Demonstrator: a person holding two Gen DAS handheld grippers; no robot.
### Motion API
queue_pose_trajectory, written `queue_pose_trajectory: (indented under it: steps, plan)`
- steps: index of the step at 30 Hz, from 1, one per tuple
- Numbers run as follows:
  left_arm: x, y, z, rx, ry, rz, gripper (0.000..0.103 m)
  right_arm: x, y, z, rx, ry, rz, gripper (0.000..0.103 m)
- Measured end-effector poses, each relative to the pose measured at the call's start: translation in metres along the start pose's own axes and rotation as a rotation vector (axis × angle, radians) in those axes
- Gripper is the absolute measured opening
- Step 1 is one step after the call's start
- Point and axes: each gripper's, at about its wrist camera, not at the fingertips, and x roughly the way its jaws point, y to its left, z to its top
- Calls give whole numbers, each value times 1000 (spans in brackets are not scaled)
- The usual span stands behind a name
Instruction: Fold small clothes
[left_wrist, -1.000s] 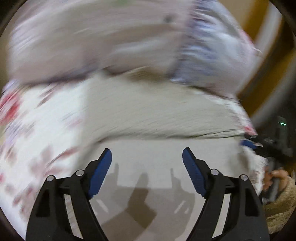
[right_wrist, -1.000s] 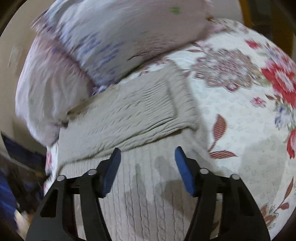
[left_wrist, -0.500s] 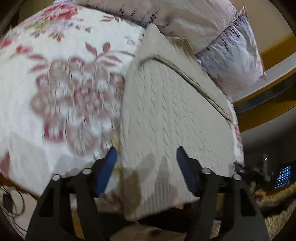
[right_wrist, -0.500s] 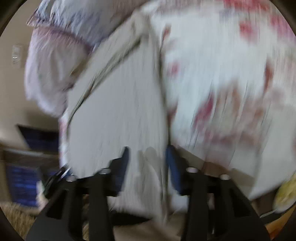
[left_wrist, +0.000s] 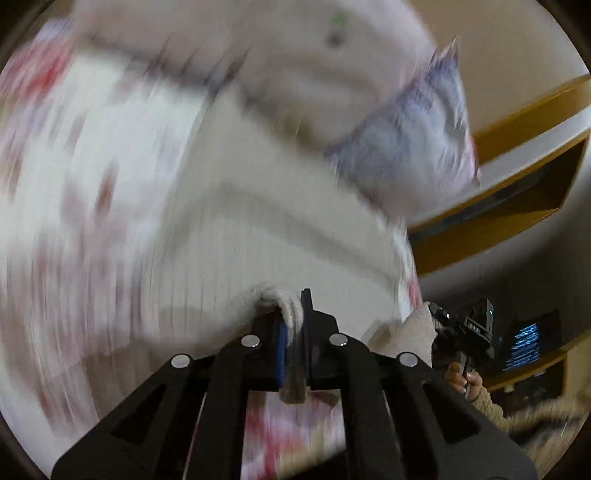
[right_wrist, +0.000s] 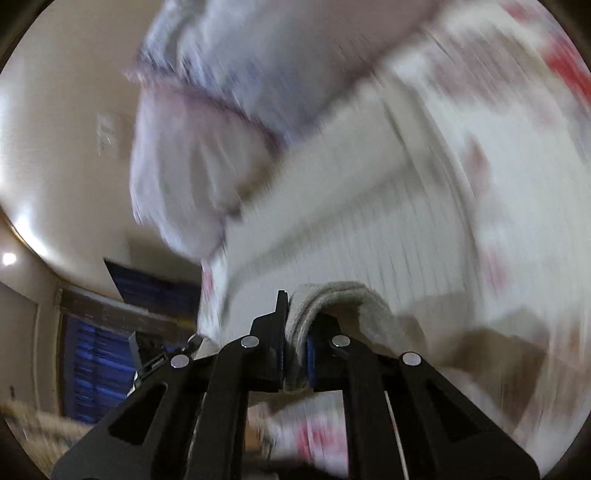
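A cream knitted sweater (left_wrist: 280, 236) lies on a floral bedspread (left_wrist: 92, 192), partly folded. My left gripper (left_wrist: 293, 332) is shut on the sweater's near edge, the knit bunched between its blue pads. My right gripper (right_wrist: 295, 332) is shut on the sweater's (right_wrist: 354, 229) near edge too, a thick fold curling out over its right finger. In the left wrist view the right gripper (left_wrist: 461, 328) shows at the right, held by a hand. Both views are blurred by motion.
Pale patterned pillows (left_wrist: 406, 140) (right_wrist: 207, 155) lie at the bed's far end. A yellow wooden shelf (left_wrist: 517, 166) runs along the wall at the right. A dark screen (right_wrist: 147, 288) and a beige wall stand at the left of the right wrist view.
Both grippers were open over the sweater; they have dropped to its near edge and shut on it. The views now swing upward with the cloth in the jaws.
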Motion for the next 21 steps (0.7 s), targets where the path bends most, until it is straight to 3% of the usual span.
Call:
queue_pose_trajectory:
  steps: [2, 4, 5, 6, 7, 9, 11, 12, 14, 16, 18, 19, 20, 21]
  plan:
    - [19, -5, 52, 53, -73, 38, 7, 22, 9, 42, -56, -77, -28, 8]
    - [39, -3, 86, 54, -110, 88, 18, 49, 5, 73, -67, -116, -94, 10]
    - [53, 1, 104, 29, -117, 120, 44, 67, -3, 89, -45, -114, -149, 13]
    - [64, 8, 116, 0, -121, 154, 69, 80, -12, 100, -8, -95, -202, 33]
    - [71, 14, 124, -24, -128, 199, 74, 88, -17, 105, 23, -82, -232, 63]
    - [75, 25, 126, -59, -109, 232, 79, 91, -20, 101, 68, -80, -214, 71]
    - [79, 36, 121, -76, -62, 239, 82, 86, -11, 88, 4, -83, -210, 87]
    - [81, 42, 116, -70, -37, 251, 82, 84, -8, 83, -18, -87, -225, 91]
    - [89, 51, 108, -80, 8, 260, 81, 83, -10, 74, -18, -66, -226, 91]
    - [101, 60, 104, -124, 37, 227, 80, 82, -19, 66, 35, -46, -206, 91]
    - [116, 60, 99, -142, 67, 210, 70, 78, -30, 64, 51, -37, -193, 91]
    - [119, 53, 96, -117, 45, 222, 65, 77, -31, 61, 53, -31, -185, 91]
    - [123, 50, 93, -116, 55, 204, 47, 79, -31, 60, 50, -27, -182, 91]
    - [131, 50, 91, -152, 84, 184, 20, 80, -30, 60, 47, -22, -178, 91]
